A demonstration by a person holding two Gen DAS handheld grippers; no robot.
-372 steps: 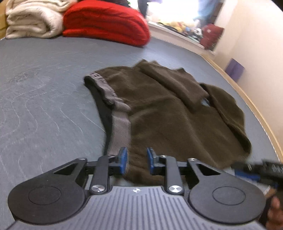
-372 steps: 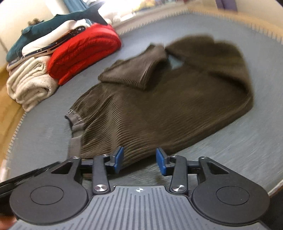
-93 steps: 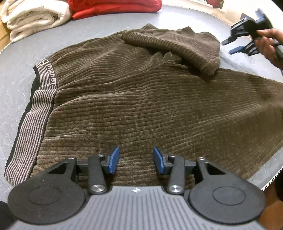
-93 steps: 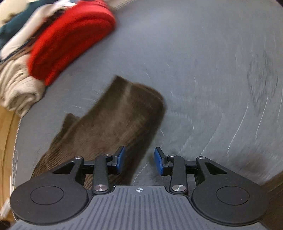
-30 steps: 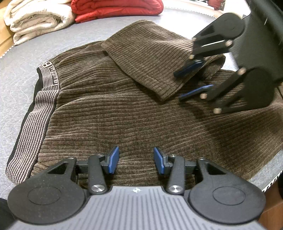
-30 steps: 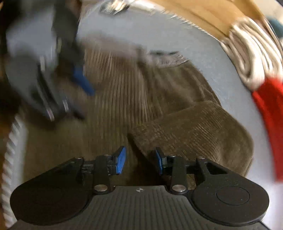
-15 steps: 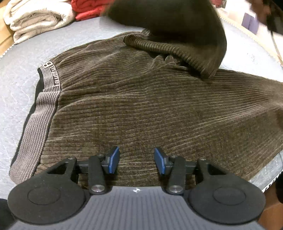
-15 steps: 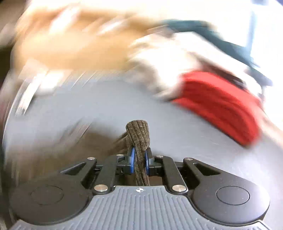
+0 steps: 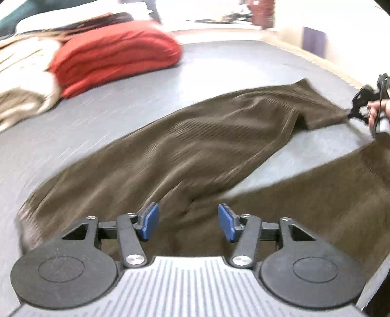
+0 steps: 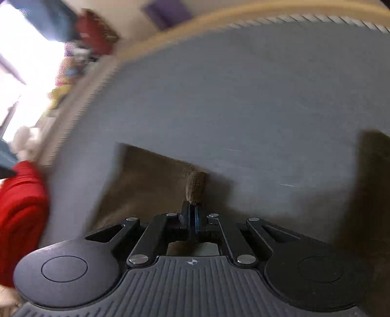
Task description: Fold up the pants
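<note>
Brown corduroy pants (image 9: 195, 148) lie on the grey table (image 9: 219, 68), one leg stretched out toward the far right. My left gripper (image 9: 187, 223) is open and empty, hovering over the crotch area. My right gripper (image 10: 193, 214) is shut on the cuff of that leg (image 10: 196, 186); it shows at the right edge of the left wrist view (image 9: 365, 102), pulling the leg end (image 9: 324, 114) outward. The second leg (image 9: 329, 190) runs to the right, nearer me.
A folded red garment (image 9: 114, 53) and a cream blanket (image 9: 22, 85) are stacked at the back left of the table. The red garment also shows in the right wrist view (image 10: 19, 219). The table's far rim (image 10: 243, 22) runs beyond the cuff.
My right gripper closed on the folded-over leg's cuff, lifted it and pulled it out to the right, so the leg now lies unfolded. My left gripper has shifted along the pants, still open.
</note>
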